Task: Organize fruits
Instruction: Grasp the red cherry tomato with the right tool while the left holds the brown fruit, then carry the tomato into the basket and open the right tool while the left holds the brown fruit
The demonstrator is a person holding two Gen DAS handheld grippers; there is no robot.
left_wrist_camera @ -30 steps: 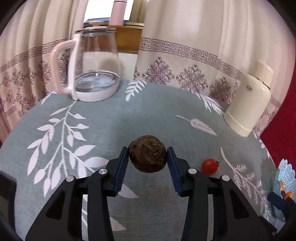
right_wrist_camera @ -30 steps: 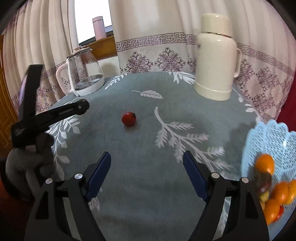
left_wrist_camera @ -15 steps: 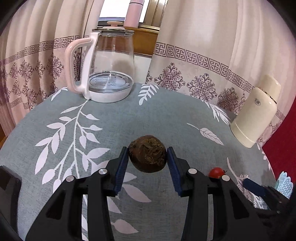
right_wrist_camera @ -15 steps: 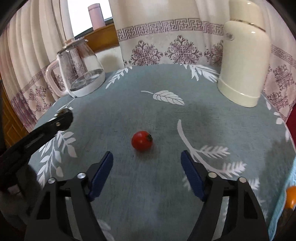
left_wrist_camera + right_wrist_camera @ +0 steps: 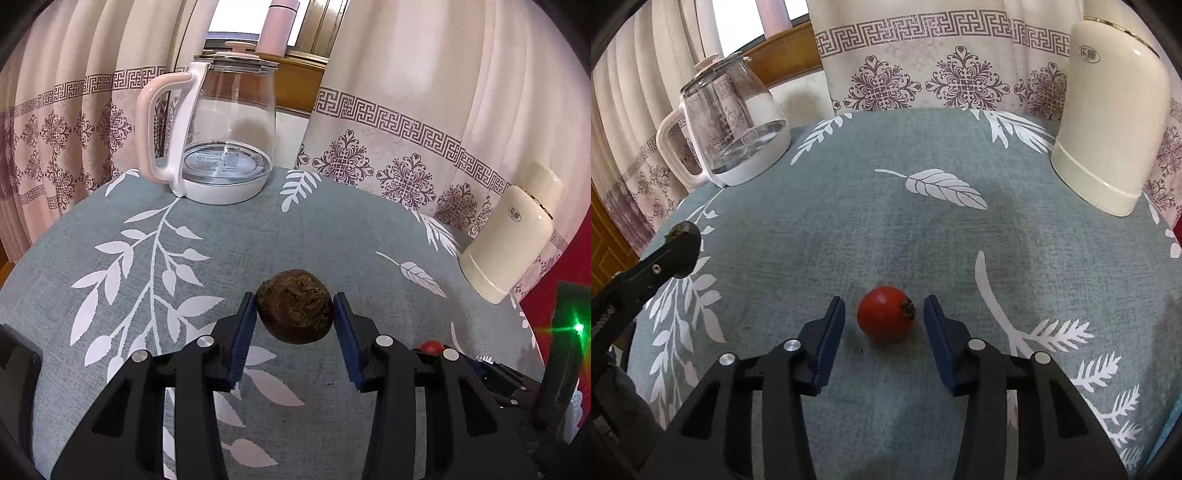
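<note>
Right gripper (image 5: pixel 884 317) moved in and its jaws were closing around the red fruit (image 5: pixel 885 312) mid-tablecloth (image 5: pixel 923 236), pads not yet touching; left gripper (image 5: pixel 295 314) pinched the brown fruit (image 5: pixel 294 311). Pickup imminent.

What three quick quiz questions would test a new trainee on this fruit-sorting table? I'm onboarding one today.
1. True or false: the left gripper holds a brown fruit clear of the tablecloth.
2. What lies between the right gripper's jaws? A) an orange B) a small red fruit C) nothing
3. Fill in: the glass kettle has a ____ handle.

Key:
1. True; its blue pads press on both sides of the fruit.
2. B; the jaws have just been closing around it, with gaps on both sides, and it rests on the cloth.
3. Pink.
</note>
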